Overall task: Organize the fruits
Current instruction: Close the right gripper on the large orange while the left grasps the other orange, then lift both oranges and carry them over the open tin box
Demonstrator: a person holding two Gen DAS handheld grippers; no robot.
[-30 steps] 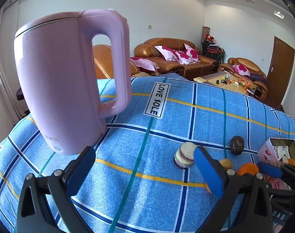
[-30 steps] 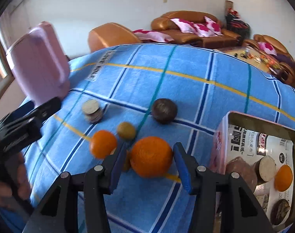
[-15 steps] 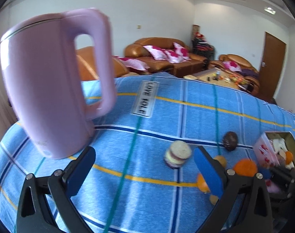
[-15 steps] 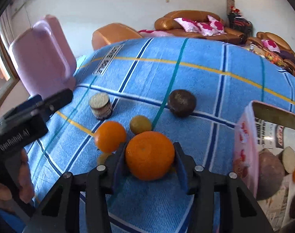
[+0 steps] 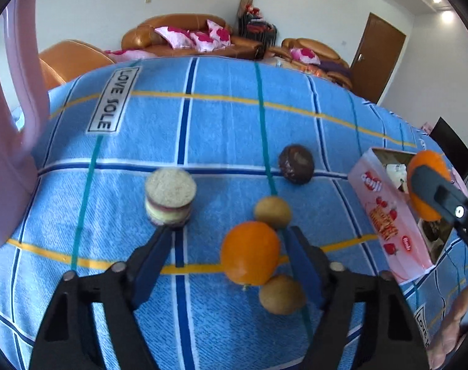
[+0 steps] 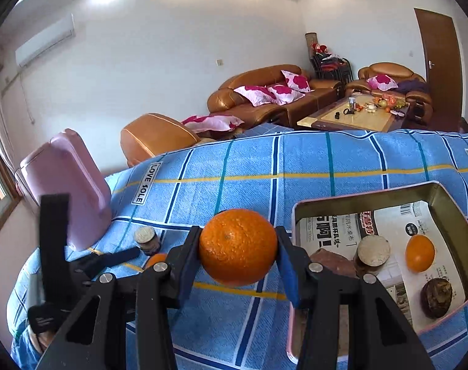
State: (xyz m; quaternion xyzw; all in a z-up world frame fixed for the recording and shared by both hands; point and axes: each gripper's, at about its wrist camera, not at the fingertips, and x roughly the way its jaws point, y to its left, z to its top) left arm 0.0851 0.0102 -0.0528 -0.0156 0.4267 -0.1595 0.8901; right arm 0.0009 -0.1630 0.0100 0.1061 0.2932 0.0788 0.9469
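My right gripper (image 6: 237,248) is shut on a large orange (image 6: 237,247) and holds it above the cloth, just left of the pink tin box (image 6: 295,215). The same orange (image 5: 426,182) shows over the box (image 5: 385,212) in the left wrist view. The box holds a small orange (image 6: 420,253), a round cake (image 6: 372,254) and dark fruits (image 6: 436,297). My left gripper (image 5: 231,240) is open low over the cloth; an orange (image 5: 250,257) lies between its fingers. Two tan fruits (image 5: 272,211) (image 5: 281,294), a dark fruit (image 5: 296,164) and a layered cake (image 5: 170,195) lie nearby.
A pink kettle (image 5: 6,141) stands at the left on the blue checked cloth (image 5: 221,123); it also shows in the right wrist view (image 6: 67,185). Sofas and a coffee table stand beyond the table's far edge.
My right gripper closed on the large orange and lifted it up toward the tin box. My left gripper moved right and down, away from the kettle, to the orange on the cloth.
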